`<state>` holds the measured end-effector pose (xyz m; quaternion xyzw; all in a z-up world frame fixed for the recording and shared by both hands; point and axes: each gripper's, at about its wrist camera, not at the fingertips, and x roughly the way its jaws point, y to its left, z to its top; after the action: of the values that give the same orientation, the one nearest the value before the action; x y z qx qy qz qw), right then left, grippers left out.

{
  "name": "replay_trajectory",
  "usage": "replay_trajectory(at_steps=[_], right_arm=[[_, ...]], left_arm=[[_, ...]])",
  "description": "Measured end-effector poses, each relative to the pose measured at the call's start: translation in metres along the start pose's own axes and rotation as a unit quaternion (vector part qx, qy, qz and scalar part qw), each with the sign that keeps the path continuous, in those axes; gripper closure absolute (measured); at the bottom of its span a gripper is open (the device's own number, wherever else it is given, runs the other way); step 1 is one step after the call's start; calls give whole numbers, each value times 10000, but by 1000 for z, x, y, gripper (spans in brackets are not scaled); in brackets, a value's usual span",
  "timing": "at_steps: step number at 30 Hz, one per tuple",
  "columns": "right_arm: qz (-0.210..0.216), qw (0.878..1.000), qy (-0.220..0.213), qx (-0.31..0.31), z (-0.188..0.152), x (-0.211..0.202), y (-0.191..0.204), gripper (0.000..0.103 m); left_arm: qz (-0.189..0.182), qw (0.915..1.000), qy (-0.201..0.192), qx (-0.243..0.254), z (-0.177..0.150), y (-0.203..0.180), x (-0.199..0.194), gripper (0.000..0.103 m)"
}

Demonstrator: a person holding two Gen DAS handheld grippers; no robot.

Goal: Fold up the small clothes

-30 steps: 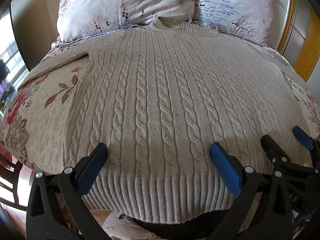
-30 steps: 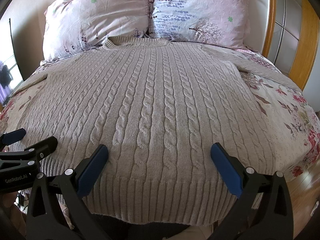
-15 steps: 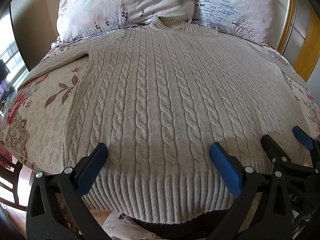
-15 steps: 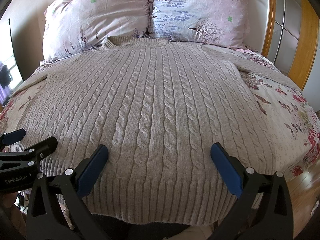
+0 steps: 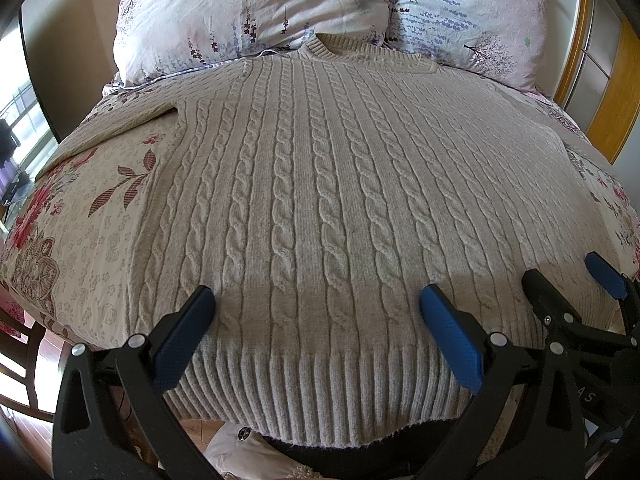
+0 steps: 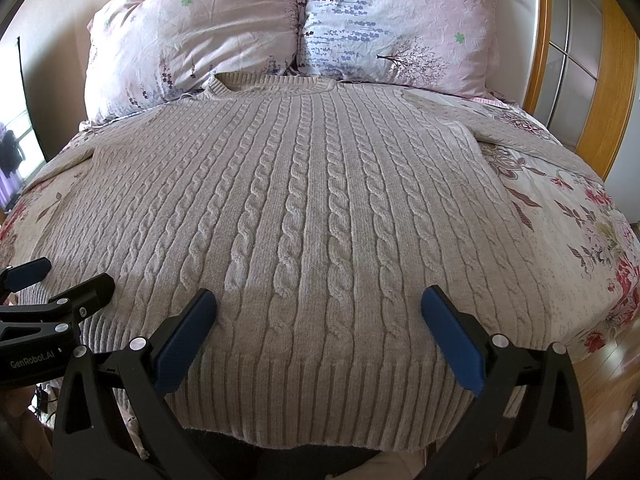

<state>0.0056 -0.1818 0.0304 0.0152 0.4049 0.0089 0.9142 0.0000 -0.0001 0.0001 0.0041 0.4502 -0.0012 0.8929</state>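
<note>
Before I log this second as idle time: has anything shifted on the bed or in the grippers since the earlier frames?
Nothing visibly changed. The cable-knit sweater lies spread flat on the bed, collar toward the pillows, as before. The left gripper and the right gripper hover open above its ribbed hem, gripping nothing.

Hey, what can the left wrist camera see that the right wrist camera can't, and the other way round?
Only the left wrist view shows the sweater's left sleeve lying out over the bedspread, and a dark wooden chair at the bed's lower left corner. Only the right wrist view shows the right sleeve angling off toward the wooden door frame. Both show the sweater spread flat and unfolded, two pillows behind its collar, and both the left gripper and right gripper with fingers wide apart over the hem.
</note>
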Motion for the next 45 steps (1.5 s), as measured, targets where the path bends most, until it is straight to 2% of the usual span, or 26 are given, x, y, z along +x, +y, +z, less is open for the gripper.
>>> replay_trajectory(at_steps=[27,33,36,45], right_arm=[[-2,10000,4,-6,0,0,0,1],[52,9999,93,-72,-1,1,-4,1],[148,9996,168,-193,3,4,-3,1],[795,9929,307,-828,11,9,-10,1]], left_arm=[[-2,10000,2,3,0,0,0,2],[-42,9999,151,72,6,1,3,2],[-64,9996,223,132,9,0,6,2],[-215,9961,690,504,22,1,11,2]])
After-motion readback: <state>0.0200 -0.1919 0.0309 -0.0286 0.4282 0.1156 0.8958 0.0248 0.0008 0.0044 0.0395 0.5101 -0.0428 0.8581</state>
